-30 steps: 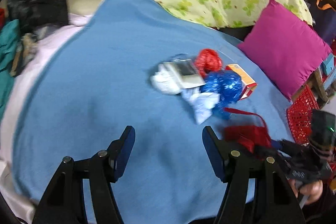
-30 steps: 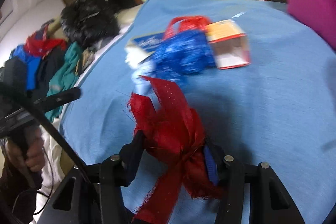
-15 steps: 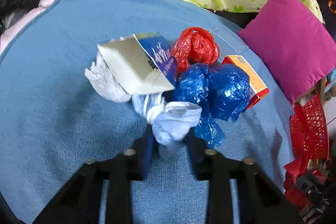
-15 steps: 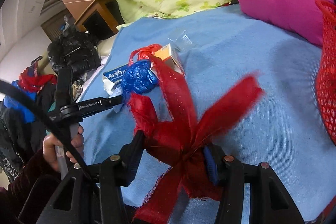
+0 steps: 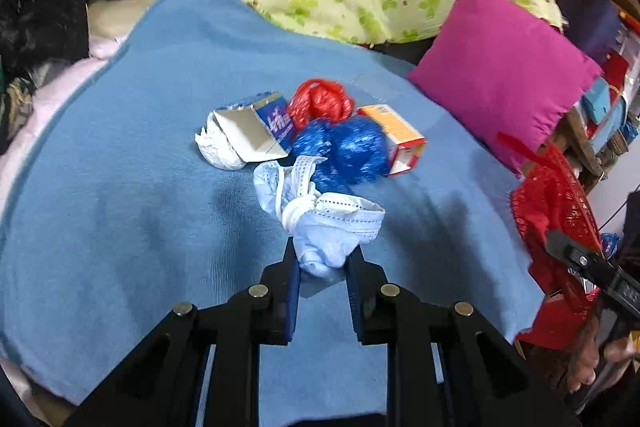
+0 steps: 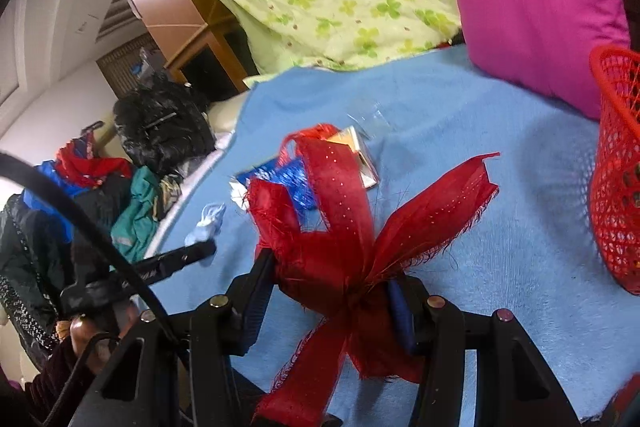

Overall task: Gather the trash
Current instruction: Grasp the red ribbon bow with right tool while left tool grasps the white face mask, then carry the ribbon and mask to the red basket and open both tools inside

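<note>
The left gripper (image 5: 322,267) is clamped on a crumpled pale blue face mask (image 5: 320,215), lifted just above the blue blanket (image 5: 120,187); behind it lie a white and blue carton (image 5: 256,131) with unreadable print, a blue bag (image 5: 348,151), a red bag (image 5: 320,101) and an orange box (image 5: 394,133); the right gripper (image 6: 332,287) pinches a frayed red ribbon (image 6: 344,227) beside the red basket (image 6: 616,163).
</note>
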A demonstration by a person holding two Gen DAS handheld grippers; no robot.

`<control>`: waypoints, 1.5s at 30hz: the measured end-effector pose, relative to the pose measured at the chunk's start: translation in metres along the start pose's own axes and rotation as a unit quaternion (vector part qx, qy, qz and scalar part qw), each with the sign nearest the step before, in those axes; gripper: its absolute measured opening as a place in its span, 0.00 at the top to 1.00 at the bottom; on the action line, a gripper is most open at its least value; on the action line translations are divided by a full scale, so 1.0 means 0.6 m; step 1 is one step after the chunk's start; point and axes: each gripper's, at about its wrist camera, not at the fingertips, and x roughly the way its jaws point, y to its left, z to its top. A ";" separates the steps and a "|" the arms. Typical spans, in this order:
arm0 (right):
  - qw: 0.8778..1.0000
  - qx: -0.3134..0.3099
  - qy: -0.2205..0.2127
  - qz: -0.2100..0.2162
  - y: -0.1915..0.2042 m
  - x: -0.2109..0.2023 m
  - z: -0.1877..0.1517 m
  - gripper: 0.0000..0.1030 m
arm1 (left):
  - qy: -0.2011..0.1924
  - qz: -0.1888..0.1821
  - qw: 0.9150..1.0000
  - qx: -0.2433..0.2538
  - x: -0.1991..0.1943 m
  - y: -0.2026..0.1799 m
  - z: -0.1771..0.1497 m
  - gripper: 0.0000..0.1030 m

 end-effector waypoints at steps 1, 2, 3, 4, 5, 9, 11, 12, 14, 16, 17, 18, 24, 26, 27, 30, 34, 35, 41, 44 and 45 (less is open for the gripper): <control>1.000 -0.002 -0.005 0.002 0.007 -0.007 0.002 0.46 | -0.007 0.003 1.000 0.004 -0.015 -0.006 0.001 0.78; 1.000 -0.003 -0.008 0.003 0.012 -0.012 0.002 0.46 | -0.013 0.005 1.000 0.009 -0.026 -0.015 0.004 0.78; 1.000 -0.004 -0.011 0.005 0.015 -0.018 0.002 0.46 | -0.019 0.007 1.000 0.015 -0.037 -0.021 0.004 0.78; 1.000 -0.006 -0.015 0.007 0.020 -0.027 0.002 0.46 | -0.025 0.012 0.999 0.022 -0.047 -0.032 0.008 0.78; 1.000 -0.008 -0.019 0.009 0.024 -0.034 0.003 0.46 | -0.029 0.018 0.999 0.027 -0.054 -0.040 0.010 0.78; 0.999 -0.017 -0.036 0.015 0.037 -0.067 0.005 0.46 | -0.050 0.051 0.996 0.056 -0.091 -0.081 0.022 0.78; 0.999 -0.022 -0.046 0.017 0.042 -0.085 0.006 0.46 | -0.064 0.070 0.993 0.076 -0.108 -0.101 0.022 0.78; 0.998 -0.025 -0.053 0.017 0.045 -0.097 0.007 0.46 | -0.071 0.082 0.990 0.088 -0.117 -0.116 0.024 0.78; 0.998 -0.027 -0.060 0.019 0.044 -0.113 0.008 0.46 | -0.079 0.092 0.987 0.102 -0.125 -0.138 0.025 0.78; 0.997 -0.026 -0.070 0.018 0.042 -0.132 0.008 0.46 | -0.086 0.101 0.984 0.115 -0.134 -0.160 0.027 0.78; 0.997 -0.026 -0.072 0.017 0.040 -0.137 0.009 0.46 | -0.090 0.107 0.983 0.120 -0.139 -0.171 0.027 0.78; 0.997 -0.026 -0.076 0.014 0.038 -0.146 0.008 0.46 | -0.094 0.112 0.981 0.127 -0.143 -0.182 0.028 0.78; 0.995 -0.019 -0.096 0.005 0.018 -0.184 0.007 0.46 | -0.103 0.126 0.976 0.147 -0.147 -0.227 0.035 0.78; 0.995 -0.016 -0.103 0.001 0.009 -0.194 0.008 0.46 | -0.102 0.129 0.975 0.151 -0.146 -0.240 0.036 0.78; 0.994 -0.015 -0.106 -0.001 0.008 -0.200 0.008 0.46 | -0.103 0.131 0.974 0.153 -0.144 -0.245 0.037 0.78; 0.993 -0.010 -0.116 -0.003 -0.002 -0.215 0.012 0.46 | -0.106 0.139 0.971 0.164 -0.142 -0.265 0.038 0.78; 0.991 -0.004 -0.131 -0.005 -0.014 -0.238 0.015 0.46 | -0.106 0.139 0.969 0.175 -0.138 -0.289 0.038 0.78; 0.991 -0.003 -0.134 -0.006 -0.015 -0.243 0.014 0.46 | -0.106 0.139 0.968 0.178 -0.136 -0.295 0.039 0.78; 0.988 0.008 -0.157 -0.010 -0.036 -0.273 0.019 0.46 | -0.112 0.136 0.964 0.196 -0.134 -0.336 0.042 0.78; 0.986 0.011 -0.165 -0.015 -0.047 -0.289 0.021 0.46 | -0.115 0.134 0.962 0.207 -0.130 -0.355 0.045 0.78; 0.986 0.013 -0.168 -0.017 -0.050 -0.294 0.021 0.46 | -0.115 0.131 0.962 0.211 -0.128 -0.364 0.046 0.78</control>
